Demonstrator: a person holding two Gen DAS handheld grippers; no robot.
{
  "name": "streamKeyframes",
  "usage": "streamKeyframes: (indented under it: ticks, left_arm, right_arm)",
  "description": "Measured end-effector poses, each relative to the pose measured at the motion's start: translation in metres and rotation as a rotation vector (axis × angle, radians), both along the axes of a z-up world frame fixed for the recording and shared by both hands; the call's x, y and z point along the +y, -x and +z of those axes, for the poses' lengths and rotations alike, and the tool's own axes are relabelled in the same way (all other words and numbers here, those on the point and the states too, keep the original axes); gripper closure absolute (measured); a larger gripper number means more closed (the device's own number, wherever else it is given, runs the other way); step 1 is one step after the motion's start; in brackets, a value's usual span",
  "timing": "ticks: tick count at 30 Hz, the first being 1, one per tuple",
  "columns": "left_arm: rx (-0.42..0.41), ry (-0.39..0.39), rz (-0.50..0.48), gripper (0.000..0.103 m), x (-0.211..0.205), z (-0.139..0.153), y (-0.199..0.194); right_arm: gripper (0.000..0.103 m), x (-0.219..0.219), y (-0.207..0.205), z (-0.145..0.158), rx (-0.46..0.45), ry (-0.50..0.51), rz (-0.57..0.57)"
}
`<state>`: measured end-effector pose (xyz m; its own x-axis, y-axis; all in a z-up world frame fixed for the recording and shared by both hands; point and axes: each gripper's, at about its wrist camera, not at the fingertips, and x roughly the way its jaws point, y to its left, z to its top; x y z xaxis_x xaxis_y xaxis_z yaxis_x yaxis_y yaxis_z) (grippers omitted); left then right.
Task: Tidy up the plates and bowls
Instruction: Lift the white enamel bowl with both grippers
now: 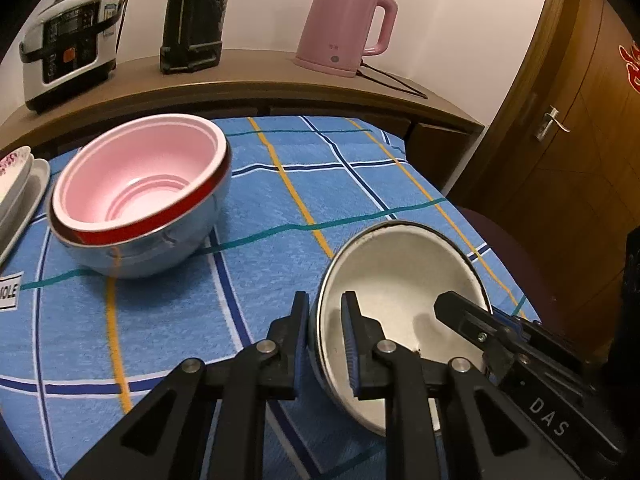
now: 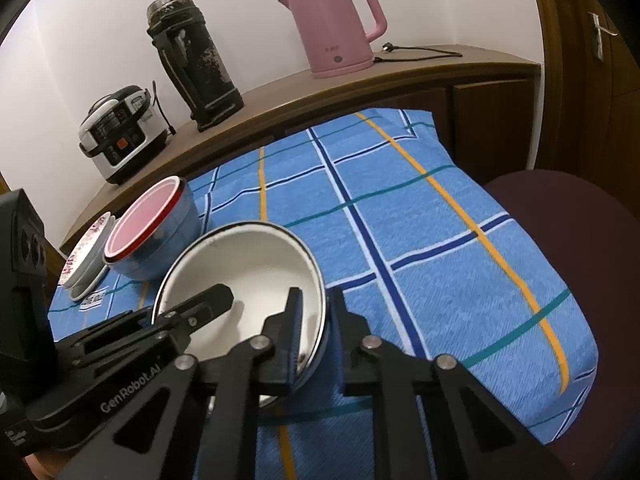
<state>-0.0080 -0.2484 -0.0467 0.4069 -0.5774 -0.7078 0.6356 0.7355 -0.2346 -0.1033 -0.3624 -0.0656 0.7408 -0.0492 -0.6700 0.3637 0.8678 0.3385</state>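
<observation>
A white enamel bowl (image 1: 404, 276) with a dark rim is tilted above the blue checked cloth; it also shows in the right wrist view (image 2: 248, 264). My left gripper (image 1: 326, 312) is shut on its left rim, one finger inside and one outside. My right gripper (image 2: 316, 312) is shut on its right rim and shows in the left wrist view (image 1: 480, 320). A pink bowl nested in a steel bowl (image 1: 140, 196) stands at the left, seen also in the right wrist view (image 2: 152, 232). Stacked floral plates (image 1: 16, 184) lie at the far left, also in the right wrist view (image 2: 86, 256).
A wooden sideboard (image 1: 248, 76) behind the table holds a rice cooker (image 1: 68, 44), a dark flask (image 1: 196, 16) and a pink kettle (image 1: 344, 24). A dark red chair seat (image 2: 568, 240) stands at the table's right edge. A wooden door (image 1: 568, 128) is at the right.
</observation>
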Motion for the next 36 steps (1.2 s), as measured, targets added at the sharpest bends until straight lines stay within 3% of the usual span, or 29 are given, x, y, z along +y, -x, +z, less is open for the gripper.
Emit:
streamKeyframes:
  ticks: [11,26,31,36]
  left_arm:
    - [-0.054,-0.014,-0.002,0.085,0.013,0.010,0.011]
    - [-0.047,-0.048,0.046,0.085,0.022,0.005,-0.001]
    - [-0.081,-0.067,0.068,0.085,0.024,0.007,-0.001]
    - [-0.063,-0.070,0.083,0.085,0.022,0.002,-0.004]
  right_arm:
    - [0.091,0.013,0.004,0.009,-0.005,0.017,0.005]
    - [0.091,0.008,-0.012,-0.001,-0.006,-0.098,0.002]
    - [0.088,0.011,-0.013,0.000,-0.010,-0.078,0.032]
    - [0.085,0.020,-0.006,0.000,-0.018,-0.046,0.043]
